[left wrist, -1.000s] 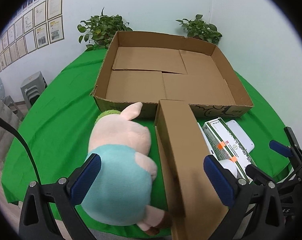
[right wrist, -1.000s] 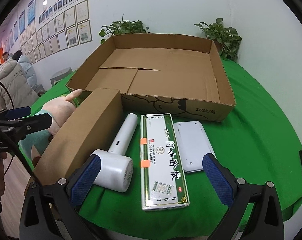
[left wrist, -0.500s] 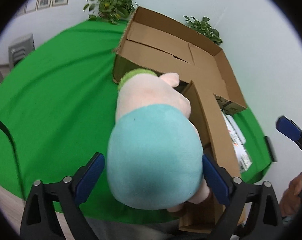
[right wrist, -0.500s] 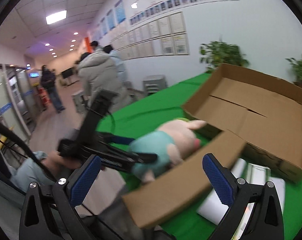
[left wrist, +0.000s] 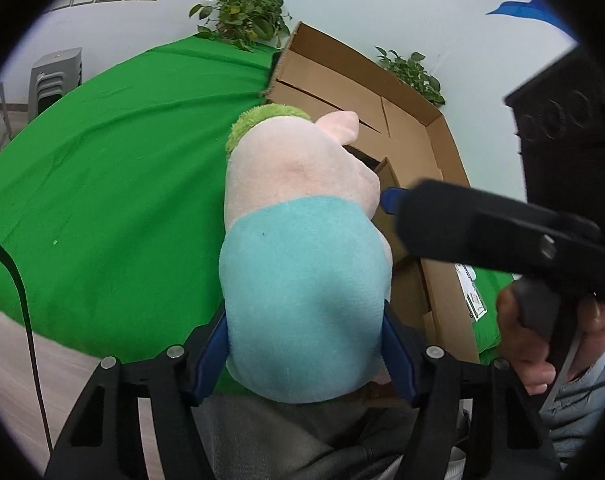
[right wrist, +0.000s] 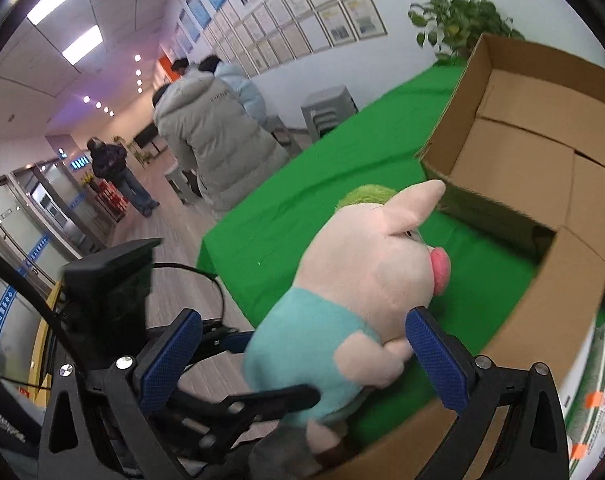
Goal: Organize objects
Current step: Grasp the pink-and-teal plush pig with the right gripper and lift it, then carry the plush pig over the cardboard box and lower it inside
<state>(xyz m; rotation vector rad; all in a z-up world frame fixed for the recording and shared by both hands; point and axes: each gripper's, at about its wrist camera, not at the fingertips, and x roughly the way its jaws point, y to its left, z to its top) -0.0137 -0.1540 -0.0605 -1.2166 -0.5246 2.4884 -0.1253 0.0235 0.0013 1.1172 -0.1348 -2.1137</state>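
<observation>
The plush pig [left wrist: 302, 264] is soft and rounded, with a pale pink fuzzy head, a brighter pink snout, a tuft of green on top and a teal fleece body. Its teal rear sits squarely between the blue ribbed pads of the left gripper [left wrist: 304, 354], whose jaws are closing in and already meet the fabric on both sides. The right gripper [right wrist: 302, 354] stands spread wide, the pig's arm just inside its right-hand finger [right wrist: 432, 354], nothing clamped. Beyond the fingertips lies green cloth [left wrist: 102, 168] and a shallow brown cardboard box [left wrist: 386, 120] with flat folded flaps.
</observation>
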